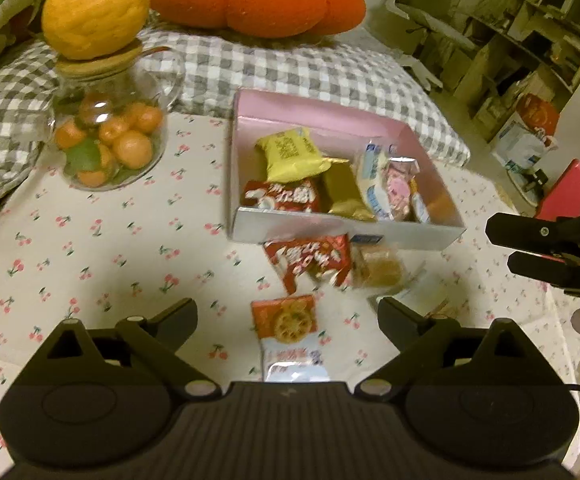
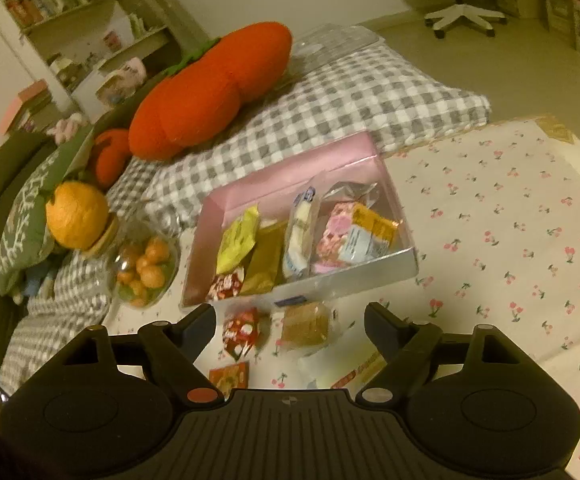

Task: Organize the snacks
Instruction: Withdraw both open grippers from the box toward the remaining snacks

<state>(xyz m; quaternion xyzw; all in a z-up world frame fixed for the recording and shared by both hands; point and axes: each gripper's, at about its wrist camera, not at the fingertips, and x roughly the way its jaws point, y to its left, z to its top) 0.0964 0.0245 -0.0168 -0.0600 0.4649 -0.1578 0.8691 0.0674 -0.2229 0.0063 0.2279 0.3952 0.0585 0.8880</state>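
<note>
Both tongs, left (image 1: 288, 312) and right (image 2: 290, 316), gape wide, holding nothing. Just before the pink box (image 1: 246, 160) on the bench (image 1: 90, 240) lie a cracker packet (image 1: 286, 320), red packet (image 1: 309, 260) and cake (image 1: 377, 266); more snacks fill the box.

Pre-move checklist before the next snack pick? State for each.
1. Left gripper open, nothing between the fingers: ok.
2. Right gripper open, nothing held: ok.
3. Loose snacks within view on the cloth: red packet, brown cake, cracker packet: ok.
4. Box has room: bare floor at its far end: ok.
5. Grippers clear of each other: right one shows at the edge of the left view, apart: ok.
6. Jar clear of the path: stands off to the side of the box: ok.
</note>
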